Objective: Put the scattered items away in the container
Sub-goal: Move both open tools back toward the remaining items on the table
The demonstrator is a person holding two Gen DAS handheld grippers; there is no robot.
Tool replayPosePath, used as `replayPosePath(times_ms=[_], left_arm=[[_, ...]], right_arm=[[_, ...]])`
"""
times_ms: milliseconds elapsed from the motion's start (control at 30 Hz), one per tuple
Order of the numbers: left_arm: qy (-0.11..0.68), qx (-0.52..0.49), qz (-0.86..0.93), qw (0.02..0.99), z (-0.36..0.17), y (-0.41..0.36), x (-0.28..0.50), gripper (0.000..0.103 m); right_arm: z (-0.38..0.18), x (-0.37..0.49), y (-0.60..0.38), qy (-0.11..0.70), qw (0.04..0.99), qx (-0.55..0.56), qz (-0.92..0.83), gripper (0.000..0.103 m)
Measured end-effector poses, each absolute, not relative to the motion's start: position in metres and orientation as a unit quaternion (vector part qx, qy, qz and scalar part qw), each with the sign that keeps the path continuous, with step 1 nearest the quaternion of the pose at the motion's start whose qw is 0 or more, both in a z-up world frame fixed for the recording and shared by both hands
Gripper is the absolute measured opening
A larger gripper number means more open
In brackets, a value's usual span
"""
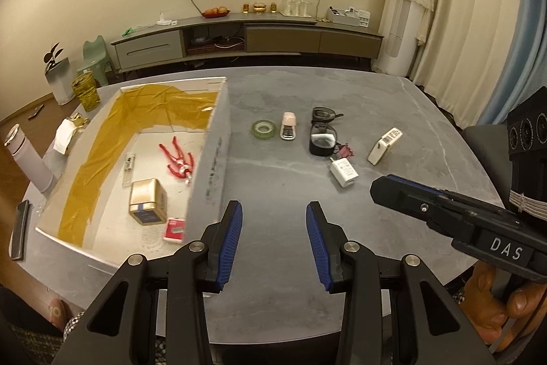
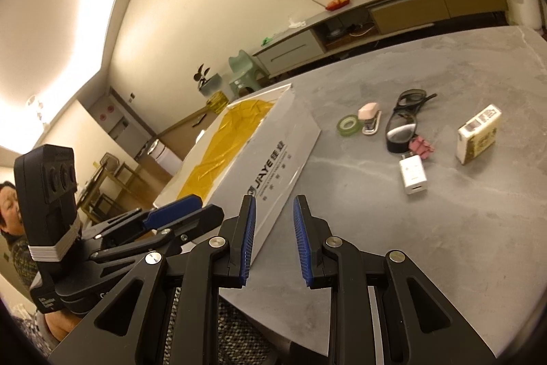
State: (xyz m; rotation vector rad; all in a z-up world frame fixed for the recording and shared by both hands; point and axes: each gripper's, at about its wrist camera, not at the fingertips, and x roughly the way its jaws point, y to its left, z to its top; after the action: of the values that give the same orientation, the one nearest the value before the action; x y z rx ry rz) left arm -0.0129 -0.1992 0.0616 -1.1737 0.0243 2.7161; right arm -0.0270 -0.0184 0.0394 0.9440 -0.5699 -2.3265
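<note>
Left wrist view has the white box (image 1: 218,139) sitting on the left part of the grey counter (image 1: 393,98), open on top, with yellow tape (image 1: 102,139) running along its inside wall. Down in it: a red action figure (image 1: 177,159), a clear syringe-looking thing (image 1: 128,167), a gold tin (image 1: 147,201) and a small red packet (image 1: 175,230) near the front corner. The box's outer side reads "JIAYE" in the right wrist view, and the right tool's body shows "DAS". Still out on the counter, right of the box: a green tape roll (image 1: 263,129) just beside a pink stapler (image 1: 288,125), dark glasses (image 1: 321,130), a pink binder clip (image 1: 344,151) touching a white charger (image 1: 344,172), and a cream pack with a barcode (image 1: 384,146). The left tool (image 1: 274,223) hovers over the counter by the box's near corner, blue pads spread wide, gripping nothing. The right tool (image 2: 273,221) is parted too, a bit narrower, also empty.
</note>
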Motion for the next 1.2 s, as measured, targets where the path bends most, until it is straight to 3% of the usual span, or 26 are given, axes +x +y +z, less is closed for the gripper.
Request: replayPosePath(times_ms=[1200], left_arm=[[-0.021,-0.442,0.887,0.135,-0.003,-0.151,-0.088,0.041]], right_arm=[[-0.022,-0.076,0.034,-0.201,0.174,0.392,-0.881,0.026]])
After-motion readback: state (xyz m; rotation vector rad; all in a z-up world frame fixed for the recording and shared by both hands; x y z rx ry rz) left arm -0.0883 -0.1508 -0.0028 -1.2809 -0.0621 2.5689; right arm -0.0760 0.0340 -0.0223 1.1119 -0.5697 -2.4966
